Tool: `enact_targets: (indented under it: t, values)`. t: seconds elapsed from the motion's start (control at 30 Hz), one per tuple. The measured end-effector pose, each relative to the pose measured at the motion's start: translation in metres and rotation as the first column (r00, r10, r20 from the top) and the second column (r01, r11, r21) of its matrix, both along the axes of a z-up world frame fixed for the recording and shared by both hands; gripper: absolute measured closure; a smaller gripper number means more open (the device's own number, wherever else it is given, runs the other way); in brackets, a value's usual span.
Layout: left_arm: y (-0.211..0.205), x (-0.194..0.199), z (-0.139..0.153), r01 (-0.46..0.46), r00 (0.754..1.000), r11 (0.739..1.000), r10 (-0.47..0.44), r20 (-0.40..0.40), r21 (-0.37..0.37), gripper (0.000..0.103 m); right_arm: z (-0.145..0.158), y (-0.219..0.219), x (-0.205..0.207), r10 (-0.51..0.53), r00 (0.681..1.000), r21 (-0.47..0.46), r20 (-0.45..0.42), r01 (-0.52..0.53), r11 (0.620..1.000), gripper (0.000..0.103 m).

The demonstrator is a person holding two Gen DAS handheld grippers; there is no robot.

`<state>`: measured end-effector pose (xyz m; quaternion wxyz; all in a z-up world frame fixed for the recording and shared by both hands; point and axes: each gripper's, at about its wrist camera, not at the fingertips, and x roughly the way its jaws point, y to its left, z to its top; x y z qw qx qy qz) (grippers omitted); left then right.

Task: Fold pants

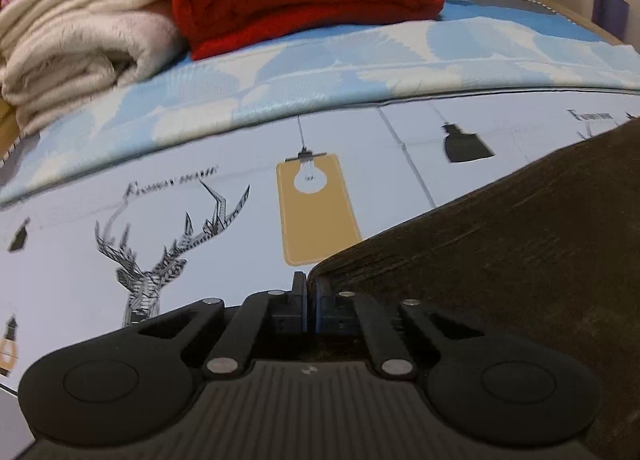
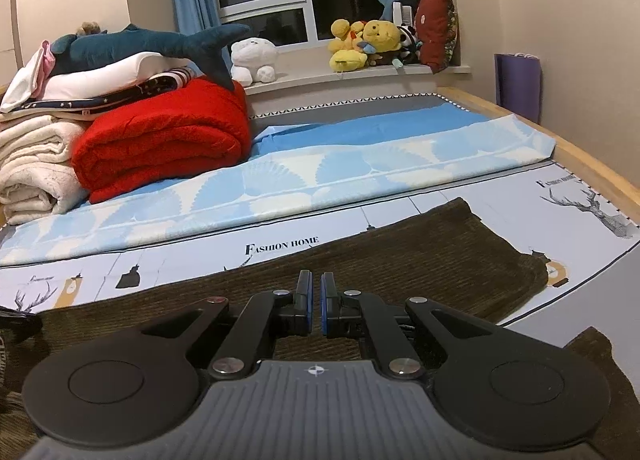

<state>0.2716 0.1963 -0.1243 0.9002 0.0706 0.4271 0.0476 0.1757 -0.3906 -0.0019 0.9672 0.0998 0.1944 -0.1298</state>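
Dark brown corduroy pants (image 2: 400, 260) lie spread flat across the pale printed bed sheet (image 2: 280, 248). In the left wrist view one corner of the pants (image 1: 500, 260) fills the right side and tapers down to my left gripper (image 1: 307, 288). Its jaws are together, and the fabric's tip runs in over the right finger, so it looks pinched between the pads. My right gripper (image 2: 316, 292) hovers low over the middle of the pants. It is shut, with only a thin slit between its blue pads and nothing seen in it.
A rolled red blanket (image 2: 168, 144) and stacked cream blankets (image 2: 32, 172) sit at the back left, with a plush shark (image 2: 152, 46) on top. A blue patterned cover (image 2: 320, 176) lies behind the pants. The wooden bed edge (image 2: 592, 164) runs along the right. Plush toys (image 2: 368, 44) line the windowsill.
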Motion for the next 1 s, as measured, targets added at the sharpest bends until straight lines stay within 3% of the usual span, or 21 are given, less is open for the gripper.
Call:
enact_targets:
  t: [0.17, 0.33, 0.53, 0.6, 0.67, 0.73, 0.77, 0.83, 0.87, 0.97, 1.0]
  values:
    - [-0.029, -0.045, 0.048, 0.104, 0.994, 0.992, -0.106, 0.026, 0.067, 0.100, -0.003, -0.010, -0.002, -0.043, 0.999, 0.060, -0.006, 0.043, 0.997, 0.099]
    - [-0.073, -0.134, 0.086, 0.245, 0.969, 0.967, -0.245, -0.005, 0.072, 0.101, -0.008, -0.017, -0.013, -0.091, 0.996, 0.130, -0.019, 0.092, 0.987, 0.099]
    - [-0.115, -0.237, 0.079, 0.426, 0.902, 0.904, -0.420, -0.103, 0.044, 0.101, -0.016, -0.013, -0.035, -0.091, 0.995, 0.159, -0.038, 0.096, 0.983, 0.099]
    - [-0.111, -0.249, 0.072, 0.432, 0.896, 0.901, -0.426, -0.122, 0.028, 0.100, -0.020, -0.011, -0.041, -0.085, 0.995, 0.153, -0.051, 0.092, 0.984, 0.099]
    - [-0.091, -0.253, 0.072, 0.351, 0.927, 0.935, -0.355, -0.118, -0.057, 0.099, -0.023, -0.012, -0.045, -0.081, 0.995, 0.151, -0.065, 0.090, 0.984, 0.099]
    - [-0.058, -0.255, 0.079, 0.205, 0.971, 0.967, -0.220, -0.090, -0.152, 0.095, -0.025, -0.016, -0.048, -0.076, 0.994, 0.158, -0.073, 0.087, 0.984, 0.099]
    - [-0.037, -0.256, 0.081, 0.113, 0.987, 0.968, -0.136, -0.088, -0.225, 0.091, -0.026, -0.018, -0.048, -0.077, 0.994, 0.165, -0.077, 0.089, 0.982, 0.099]
    - [-0.001, -0.258, 0.077, -0.048, 0.991, 0.929, -0.001, -0.132, -0.367, 0.085, -0.028, -0.025, -0.048, -0.088, 0.992, 0.187, -0.085, 0.103, 0.977, 0.099]
    - [0.015, -0.259, 0.069, -0.128, 0.981, 0.901, 0.054, -0.184, -0.415, 0.084, -0.029, -0.028, -0.047, -0.091, 0.992, 0.199, -0.089, 0.107, 0.974, 0.099]
    - [0.041, -0.253, 0.042, -0.288, 0.932, 0.847, 0.142, -0.333, -0.446, 0.076, -0.035, -0.036, -0.043, -0.105, 0.989, 0.244, -0.104, 0.128, 0.961, 0.099]
    - [0.046, -0.250, 0.036, -0.328, 0.916, 0.832, 0.164, -0.366, -0.448, 0.066, -0.036, -0.039, -0.041, -0.104, 0.989, 0.255, -0.109, 0.129, 0.958, 0.099]
